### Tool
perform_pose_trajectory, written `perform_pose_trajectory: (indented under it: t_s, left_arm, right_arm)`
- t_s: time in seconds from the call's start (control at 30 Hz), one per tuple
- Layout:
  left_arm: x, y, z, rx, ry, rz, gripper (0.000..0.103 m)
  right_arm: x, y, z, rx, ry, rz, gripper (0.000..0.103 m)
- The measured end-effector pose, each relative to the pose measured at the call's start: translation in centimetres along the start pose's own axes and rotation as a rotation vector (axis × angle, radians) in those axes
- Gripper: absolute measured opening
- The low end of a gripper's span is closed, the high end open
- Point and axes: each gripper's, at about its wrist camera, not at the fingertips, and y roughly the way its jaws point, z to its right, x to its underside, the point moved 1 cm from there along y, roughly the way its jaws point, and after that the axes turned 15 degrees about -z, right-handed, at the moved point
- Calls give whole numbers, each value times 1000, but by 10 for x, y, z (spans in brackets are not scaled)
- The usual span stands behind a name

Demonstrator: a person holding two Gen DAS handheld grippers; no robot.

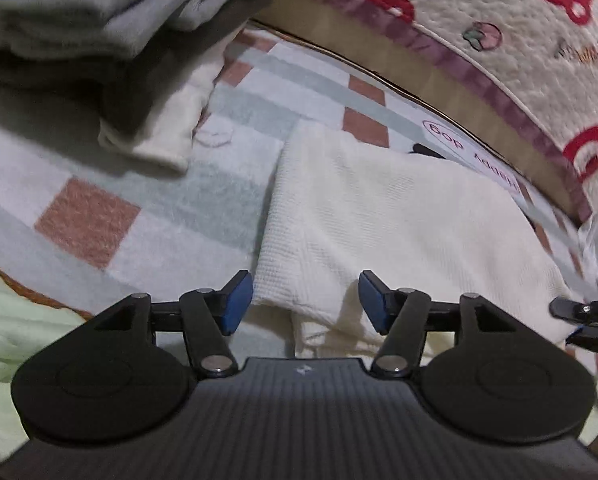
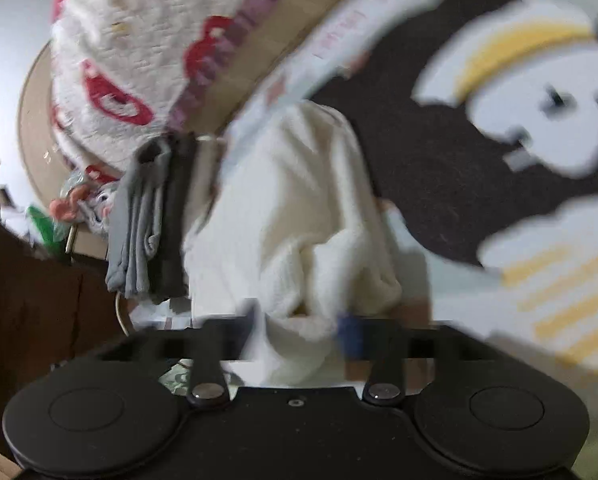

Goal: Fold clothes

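Note:
A cream knit garment (image 1: 379, 216) lies partly folded on the checked blanket (image 1: 87, 220). My left gripper (image 1: 305, 302) hovers over its near edge, open, its blue pads (image 1: 239, 300) standing either side of the cloth without pressing on it. The right wrist view is blurred. There the same cream garment (image 2: 295, 208) bunches up into my right gripper (image 2: 301, 326), whose jaws appear closed on the fold. The black tip of that right gripper (image 1: 579, 314) shows at the right edge of the left wrist view, at the garment's far corner.
A stack of folded grey and dark clothes (image 1: 79, 12) sits at the back left, also seen as the stack (image 2: 151, 220). A cream quilt with red motifs (image 1: 479, 12) covers the raised edge behind. A pale green cloth (image 1: 3, 320) lies near left. A dark cartoon-print blanket (image 2: 419, 160) spreads to the right.

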Motion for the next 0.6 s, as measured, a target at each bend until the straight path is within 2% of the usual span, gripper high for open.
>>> perform_pose_trajectory:
  t_s: [0.03, 0.07, 0.1, 0.17, 0.2, 0.23, 0.3, 0.33, 0.37, 0.47, 0.53, 0.57, 0.6]
  left_arm:
    - [-1, 2, -1, 15, 0, -2, 46]
    - [-2, 3, -1, 28, 8, -6, 14]
    - [-2, 0, 3, 37, 40, -7, 11]
    - [4, -12, 12, 28, 92, 15, 10]
    - [7, -15, 14, 21, 100, 11, 9]
    - [10, -14, 14, 17, 97, -8, 9]
    - [17, -6, 13, -9, 81, -52, 9]
    - [19, -1, 13, -27, 76, -69, 9]
    - [21, 2, 15, -46, 95, -66, 9]
    - [23, -3, 28, -122, 192, -45, 11]
    - [24, -8, 35, -172, 232, -37, 17]
    - [24, -11, 36, -192, 229, -31, 23]
    - [24, -14, 36, -203, 223, -20, 29]
  right_arm:
    - [-2, -2, -9, -34, -61, 30, 24]
    - [-2, -9, -16, -116, -123, 76, 23]
    - [0, -15, -17, -177, -159, 122, 23]
    - [3, -24, -10, -252, -169, 182, 20]
    - [4, -20, 5, -198, -103, 180, 21]
    - [4, -14, 19, -94, -31, 160, 21]
    - [4, 2, 45, 23, 112, 84, 21]
    - [5, 3, 52, -7, 163, 85, 21]
    - [5, 1, 50, -16, 160, 90, 21]
    - [5, 4, 36, 56, 82, 83, 22]
    - [5, 4, 35, 60, 82, 76, 22]
    - [4, 4, 35, 61, 91, 71, 25]
    - [5, 3, 38, 79, 103, 69, 36]
